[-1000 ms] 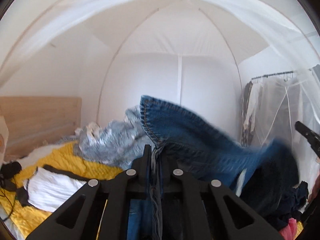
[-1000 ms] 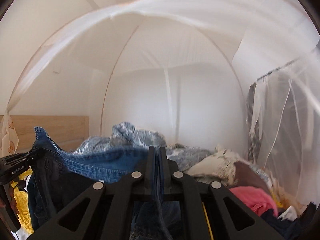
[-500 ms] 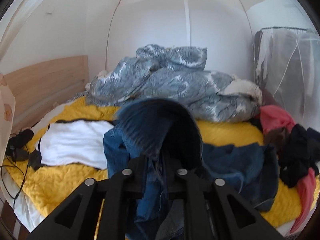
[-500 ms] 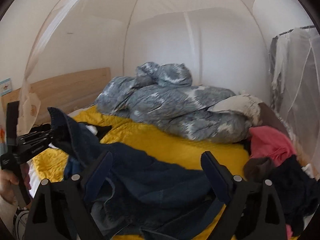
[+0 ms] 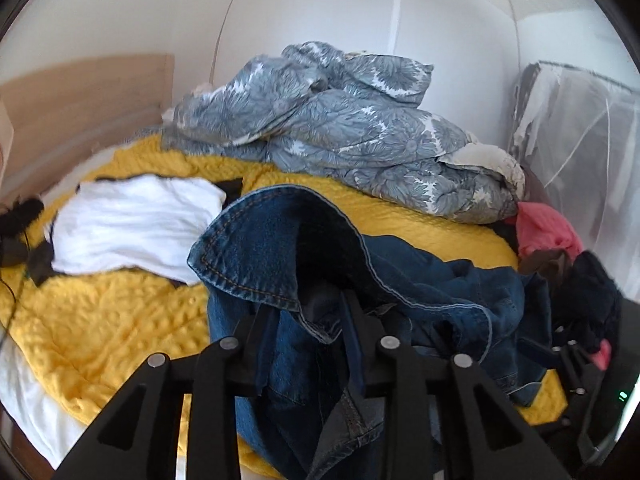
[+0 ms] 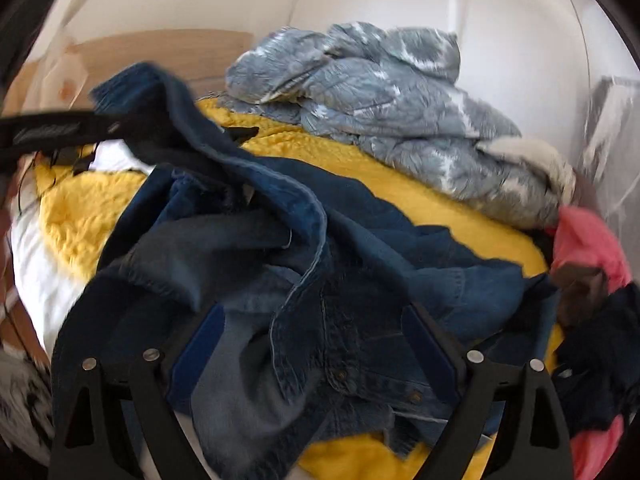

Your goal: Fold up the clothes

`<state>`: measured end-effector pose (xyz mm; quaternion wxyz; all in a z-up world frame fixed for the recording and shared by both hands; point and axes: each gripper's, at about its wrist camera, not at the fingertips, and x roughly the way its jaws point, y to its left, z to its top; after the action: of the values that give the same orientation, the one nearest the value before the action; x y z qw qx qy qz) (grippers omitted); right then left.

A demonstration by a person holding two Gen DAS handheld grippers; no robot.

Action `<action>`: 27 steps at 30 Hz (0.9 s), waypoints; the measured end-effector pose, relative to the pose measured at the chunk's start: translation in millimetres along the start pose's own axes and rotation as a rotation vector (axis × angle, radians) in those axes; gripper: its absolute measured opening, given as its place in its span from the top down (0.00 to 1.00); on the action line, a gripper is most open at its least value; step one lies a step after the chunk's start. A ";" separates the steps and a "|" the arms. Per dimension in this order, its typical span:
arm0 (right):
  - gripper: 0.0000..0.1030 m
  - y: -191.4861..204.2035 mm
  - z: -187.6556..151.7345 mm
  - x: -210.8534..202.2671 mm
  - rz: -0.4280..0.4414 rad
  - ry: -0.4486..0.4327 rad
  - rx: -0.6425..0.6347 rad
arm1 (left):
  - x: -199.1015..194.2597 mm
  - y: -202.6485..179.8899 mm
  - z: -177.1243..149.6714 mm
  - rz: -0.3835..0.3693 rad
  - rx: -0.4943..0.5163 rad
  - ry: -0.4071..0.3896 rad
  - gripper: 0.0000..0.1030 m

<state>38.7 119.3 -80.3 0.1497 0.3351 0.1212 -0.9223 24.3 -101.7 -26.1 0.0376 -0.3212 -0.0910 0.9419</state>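
The left tongs (image 5: 310,312) fill the bottom of the left wrist view, their jaws opening with a fold of the denim garment (image 5: 280,248) between them; the cloth drapes over and between the two fingers, and whether the pads press on it cannot be told. The right tongs (image 6: 316,344) stand spread wide at the bottom of the right wrist view, straddling the denim below without pinching it.

The bed's yellow quilted cover (image 5: 104,320) spans the middle of both views. A crumpled grey floral duvet (image 5: 340,128) is heaped along the upper centre, against the white wall. The denim garment lies bunched on the yellow cover in the lower centre, one hemmed edge raised in an arch just ahead of the left tongs; in the right wrist view its raised end reaches up to the left tongs at the upper left edge. A white garment (image 5: 132,224) lies flat at centre left. A pink cloth (image 5: 544,232) and dark clothes (image 5: 588,292) are piled at the right edge. A wooden headboard (image 5: 80,96) stands at the upper left.
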 end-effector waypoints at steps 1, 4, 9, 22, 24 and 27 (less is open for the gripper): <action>0.11 -1.5 2.4 6.2 0.004 0.008 0.027 | 1.4 3.9 -0.4 -0.006 -0.018 0.011 0.67; 0.21 -0.4 7.1 21.8 -0.039 0.038 0.048 | 3.3 8.0 -2.6 0.015 -0.018 0.030 0.67; 0.81 -7.5 1.6 64.8 -0.045 0.213 0.112 | 3.4 16.2 -5.5 0.005 -0.029 0.044 0.66; 0.96 -74.3 9.2 26.4 0.080 0.055 0.386 | 12.5 19.4 -7.7 -0.022 -0.054 0.093 0.55; 0.96 -77.3 10.9 21.8 0.054 0.028 0.383 | 15.1 16.2 -9.6 -0.030 -0.047 0.106 0.49; 0.96 -77.7 12.5 18.6 0.039 0.005 0.363 | 26.1 13.1 -14.0 -0.075 -0.050 0.163 0.43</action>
<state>-10.0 183.6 -73.5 0.1044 0.3613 -0.0535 -0.9250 12.1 -109.1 -55.2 0.0723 -0.3942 -0.1231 0.9079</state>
